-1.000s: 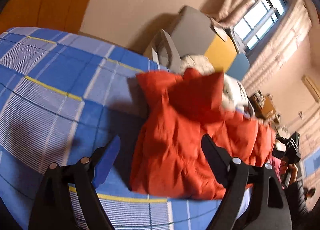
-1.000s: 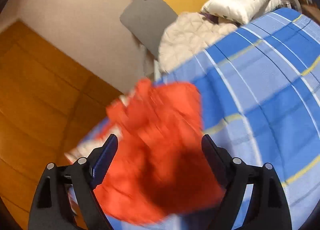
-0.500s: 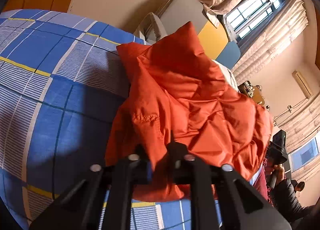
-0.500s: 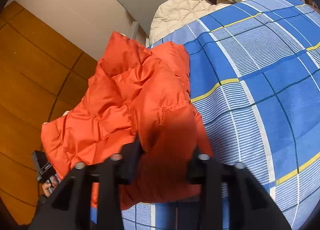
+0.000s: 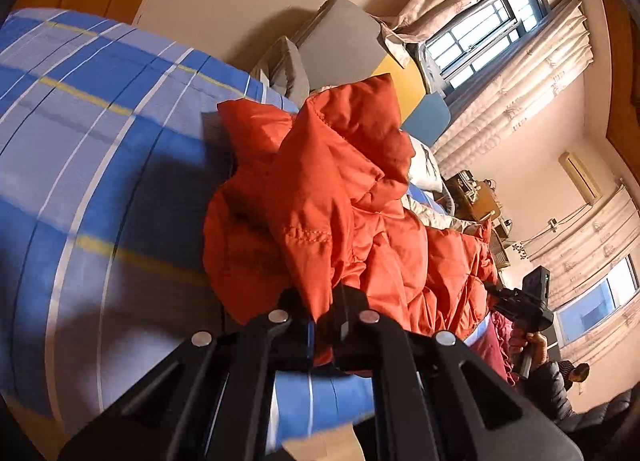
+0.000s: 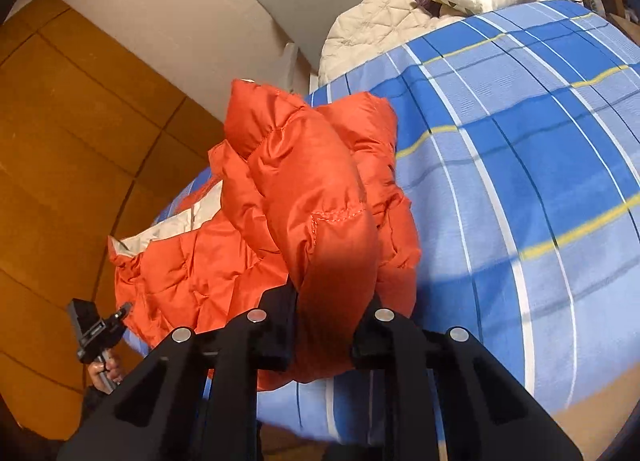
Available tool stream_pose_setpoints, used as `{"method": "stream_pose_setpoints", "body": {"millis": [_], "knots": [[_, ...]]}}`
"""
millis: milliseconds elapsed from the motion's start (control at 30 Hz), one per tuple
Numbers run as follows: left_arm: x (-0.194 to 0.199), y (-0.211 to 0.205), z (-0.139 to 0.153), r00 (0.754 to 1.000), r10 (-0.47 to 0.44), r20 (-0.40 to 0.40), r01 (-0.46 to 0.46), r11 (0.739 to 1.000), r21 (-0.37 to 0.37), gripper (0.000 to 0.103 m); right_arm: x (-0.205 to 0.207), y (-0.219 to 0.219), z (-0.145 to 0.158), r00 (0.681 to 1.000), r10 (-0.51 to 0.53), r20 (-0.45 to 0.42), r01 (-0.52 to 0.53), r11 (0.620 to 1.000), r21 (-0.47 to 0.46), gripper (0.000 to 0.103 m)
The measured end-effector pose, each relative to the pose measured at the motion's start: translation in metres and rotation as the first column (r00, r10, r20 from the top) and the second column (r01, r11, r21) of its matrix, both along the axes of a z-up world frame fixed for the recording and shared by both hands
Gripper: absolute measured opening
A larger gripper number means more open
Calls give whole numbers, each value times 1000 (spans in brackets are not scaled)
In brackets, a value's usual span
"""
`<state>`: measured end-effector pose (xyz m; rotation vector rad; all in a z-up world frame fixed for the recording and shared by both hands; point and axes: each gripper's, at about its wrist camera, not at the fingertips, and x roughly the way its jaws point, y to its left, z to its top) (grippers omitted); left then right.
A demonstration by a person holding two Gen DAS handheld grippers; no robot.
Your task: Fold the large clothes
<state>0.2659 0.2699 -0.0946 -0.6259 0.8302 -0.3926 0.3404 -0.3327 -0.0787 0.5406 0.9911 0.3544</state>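
Bed [image 6: 540, 165], blue plaid cover; both hand-held grippers clamp orange jacket [image 5: 340, 197], right's jaws closing.

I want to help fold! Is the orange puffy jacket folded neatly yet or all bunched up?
Bunched up. The orange puffy jacket lies in a rumpled heap on the blue plaid bedspread, lifted at two pinched spots by the left gripper and right gripper.

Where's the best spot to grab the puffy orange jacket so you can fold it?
Probably the stitched hem edge nearest you, coming in from the bed's near side. The orange jacket is too bulky mid-body; both the left gripper and right gripper pinch that thinner edge.
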Motion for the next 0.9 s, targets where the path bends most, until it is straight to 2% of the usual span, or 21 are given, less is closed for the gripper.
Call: {"method": "stream_pose_setpoints", "body": {"millis": [133, 233, 267, 300, 333, 400, 467, 567, 700, 800, 900], "knots": [[-38, -4, -6, 999, -7, -33, 7, 1000, 11, 5, -32, -8, -8, 999, -3, -32, 3, 1000, -3, 19], [-51, -11, -10, 998, -10, -65, 16, 996, 92, 12, -39, -11, -13, 999, -4, -40, 4, 1000, -13, 21], [-53, -12, -9, 998, -10, -59, 16, 993, 116, 20, -37, -11, -14, 999, -7, -41, 7, 1000, -16, 23], [-55, -13, -6, 999, 9, -50, -1, 987, 160, 38, -34, -10, -13, 999, -4, -38, 3, 1000, -28, 26], [-55, -12, -1, 999, 23, -45, -14, 981, 194, 47, -32, -6, -10, 1000, -1, -28, -1, 998, -68, 30], [-55, -9, 11, 999, 37, -4, -35, 974, 224, 59, -28, 0, -3, 1000, 4, -17, -6, 990, -144, 51], [-55, -10, 26, 998, 39, 43, -50, 950, 309, 69, -25, 8, 9, 1000, 15, 20, -9, 968, -249, 58], [-46, -20, 39, 996, -23, 82, -13, 911, 413, 77, -20, 23, 29, 993, 72, 92, -32, 925, -379, 69], [-29, -34, 42, 990, -116, 83, 59, 864, 500, 85, -3, 55, 38, 973, 204, 106, -125, 857, -499, 69], [-11, -38, 41, 985, -162, 65, 104, 844, 526, 85, 16, 77, 31, 952, 300, 70, -204, 784, -586, 69], [9, -36, 40, 982, -180, 55, 127, 850, 512, 84, 29, 89, 26, 939, 341, 37, -244, 741, -626, 69]]}}
